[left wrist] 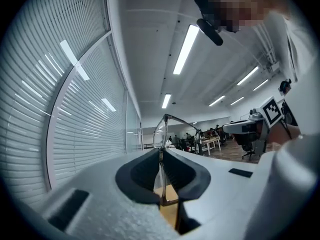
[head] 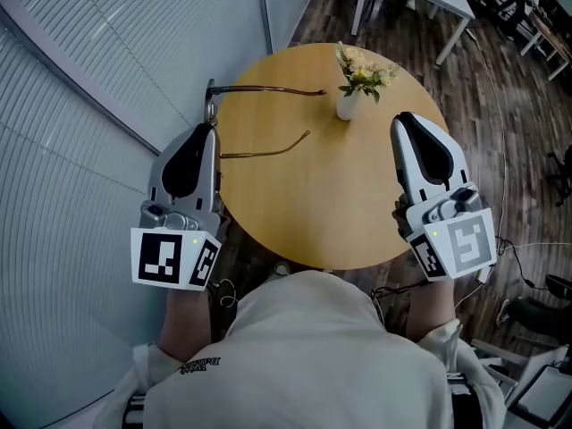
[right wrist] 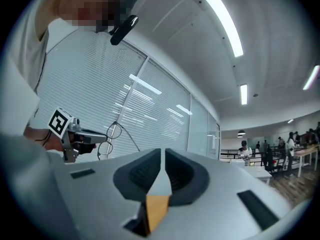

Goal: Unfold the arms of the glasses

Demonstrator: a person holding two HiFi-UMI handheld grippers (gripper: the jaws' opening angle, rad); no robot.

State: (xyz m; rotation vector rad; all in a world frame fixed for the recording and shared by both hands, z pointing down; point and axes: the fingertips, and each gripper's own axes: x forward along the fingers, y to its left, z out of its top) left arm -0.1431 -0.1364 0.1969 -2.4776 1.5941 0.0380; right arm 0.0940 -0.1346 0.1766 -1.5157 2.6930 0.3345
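the left gripper (head: 207,125) has its fingers (left wrist: 140,171) closed on the front of the glasses (head: 268,88), at the rim of the round desk (head: 340,213), well to the left of the vase (head: 349,105) in the head view. from above, the front of the frame is seen edge-on and mostly covered by the gripper's tip, so the hinges cannot be made out. both arms stand out from the front and reach over the desk: one runs towards the vase and ends just short of it, and the other ends nearer the person than the vase. whether either arm touches the desk cannot be told. in the left gripper view one lens (left wrist: 160,131) rises above the dark finger pads, and the lower part of the frame sinks between them out of sight. the right gripper (head: 405,119) hangs on the vase's other side, nearer the person than it is; its fingers (right wrist: 185,176) are pressed together with nothing between them. the flowers (head: 365,71) hide the mouth of the vase. the marker cubes (head: 174,257) cover both hands, and the person's torso cuts off the desk edge farthest from the vase.
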